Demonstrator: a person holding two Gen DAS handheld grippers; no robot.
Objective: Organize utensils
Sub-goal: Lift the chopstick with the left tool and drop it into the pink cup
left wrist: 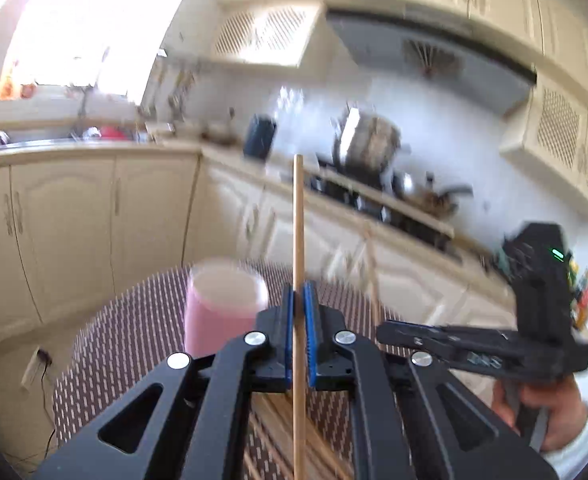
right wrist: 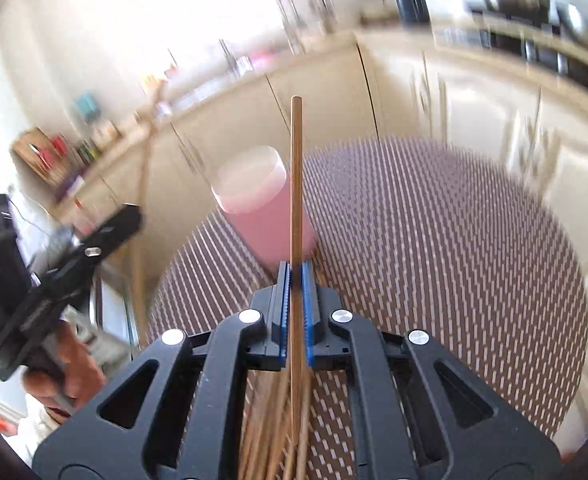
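My left gripper point(left wrist: 299, 291) is shut on a single wooden chopstick point(left wrist: 298, 208) that sticks up past its blue pads. My right gripper point(right wrist: 295, 269) is shut on another chopstick point(right wrist: 296, 160), which also points up and away. A pink cup point(left wrist: 224, 304) point(right wrist: 254, 204) stands upright on the round table, just beyond both grippers and left of each held stick. Several more chopsticks point(right wrist: 278, 432) point(left wrist: 270, 420) lie on the table under the grippers. The right gripper point(left wrist: 380, 334) shows at the right of the left wrist view. The left gripper point(right wrist: 134, 216) shows at the left of the right wrist view.
The round table point(right wrist: 454, 240) carries a brown woven-pattern cover, and its edge curves close behind the cup. Cream kitchen cabinets point(left wrist: 66, 232) stand beyond it, with a stove and pots point(left wrist: 368, 148) on the counter. A hand point(left wrist: 534, 404) grips the right tool's handle.
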